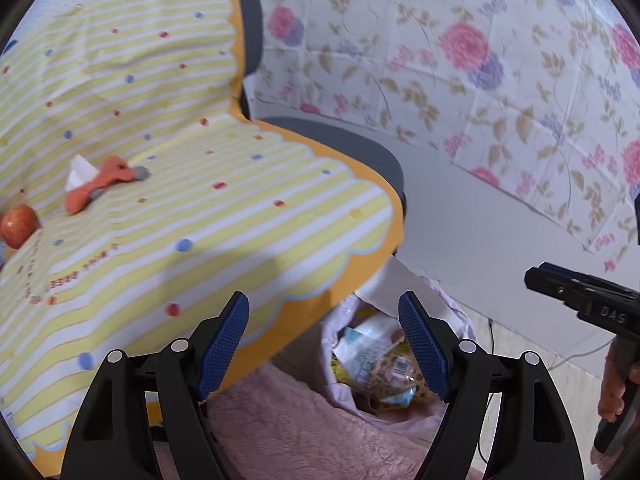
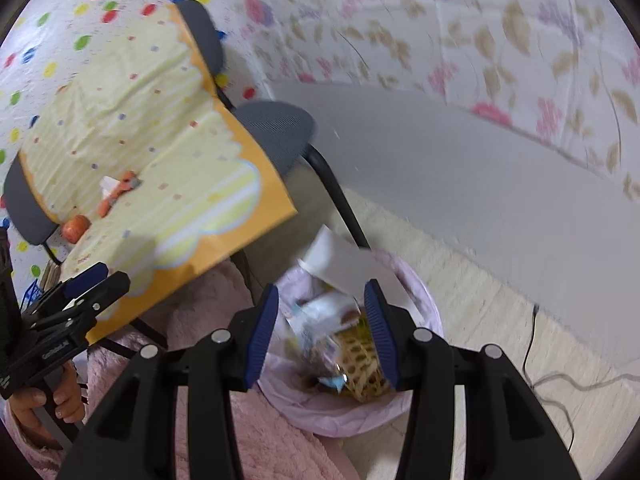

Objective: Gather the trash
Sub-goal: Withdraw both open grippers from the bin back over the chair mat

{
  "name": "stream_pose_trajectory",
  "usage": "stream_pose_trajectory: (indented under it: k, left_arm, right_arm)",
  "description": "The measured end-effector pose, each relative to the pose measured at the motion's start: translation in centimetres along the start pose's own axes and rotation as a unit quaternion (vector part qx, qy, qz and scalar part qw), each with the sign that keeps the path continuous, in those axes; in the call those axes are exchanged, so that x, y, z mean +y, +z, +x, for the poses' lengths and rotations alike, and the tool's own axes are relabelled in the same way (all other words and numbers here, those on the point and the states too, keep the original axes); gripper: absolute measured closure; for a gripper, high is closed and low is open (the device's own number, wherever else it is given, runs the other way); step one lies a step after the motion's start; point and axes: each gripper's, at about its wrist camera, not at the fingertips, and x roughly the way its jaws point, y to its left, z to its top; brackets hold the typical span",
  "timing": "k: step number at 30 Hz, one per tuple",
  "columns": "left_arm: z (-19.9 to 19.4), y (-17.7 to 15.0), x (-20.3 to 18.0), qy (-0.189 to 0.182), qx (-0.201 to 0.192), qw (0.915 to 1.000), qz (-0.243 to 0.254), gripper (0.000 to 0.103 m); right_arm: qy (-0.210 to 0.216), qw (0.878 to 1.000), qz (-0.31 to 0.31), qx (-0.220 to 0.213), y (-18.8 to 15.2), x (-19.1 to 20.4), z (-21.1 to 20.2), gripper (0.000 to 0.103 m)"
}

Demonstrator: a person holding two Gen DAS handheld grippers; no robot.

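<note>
Nearest, under both tools, lies a fluffy pink blanket (image 2: 224,420). The right tool (image 2: 322,336) has its ribbed blue pads (image 2: 262,338) spread wide with nothing between them. Just beyond its tips sits a round bin lined with a thin, crinkled pale pink bag (image 2: 344,416), holding glossy crumpled wrappers (image 2: 320,320) and a yellow lattice-printed packet (image 2: 360,364). A stiff white paper piece (image 2: 344,260) leans on the bin's far rim.

The left tool (image 1: 324,344) is also wide open and empty, hovering over the corner of a seat. Ahead and to its left, the striped yellow cloth (image 1: 200,208) with scalloped orange edge drapes a grey mesh chair (image 1: 348,148). Farther left on it lie an orange plastic scraper-like thing (image 1: 102,184), a white crumpled tissue (image 1: 78,172) touching it, and a round orange fruit (image 1: 18,226).
</note>
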Motion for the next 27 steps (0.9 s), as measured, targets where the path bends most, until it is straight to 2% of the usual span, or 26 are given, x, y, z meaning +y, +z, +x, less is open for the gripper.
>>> stream_pose_trajectory:
  k: [8, 18, 27]
  left_arm:
    - [-2.4, 0.2, 2.5, 0.023, -0.024, 0.9992, -0.023, 0.026]
    - [-4.9, 0.0, 7.6, 0.066, -0.042, 0.9943, -0.072, 0.026]
    - [-6.6, -0.3, 12.8, 0.125, -0.057, 0.984, -0.114, 0.026]
  right_arm:
    - [0.032, 0.997, -0.053, -0.038, 1.8, 4.5, -1.1, 0.058]
    - [0.066, 0.99, -0.121, -0.041, 3.8, 10.7, 0.8, 0.058]
    - [0.102, 0.979, -0.175, -0.034, 5.4, 16.3, 3.1, 0.058]
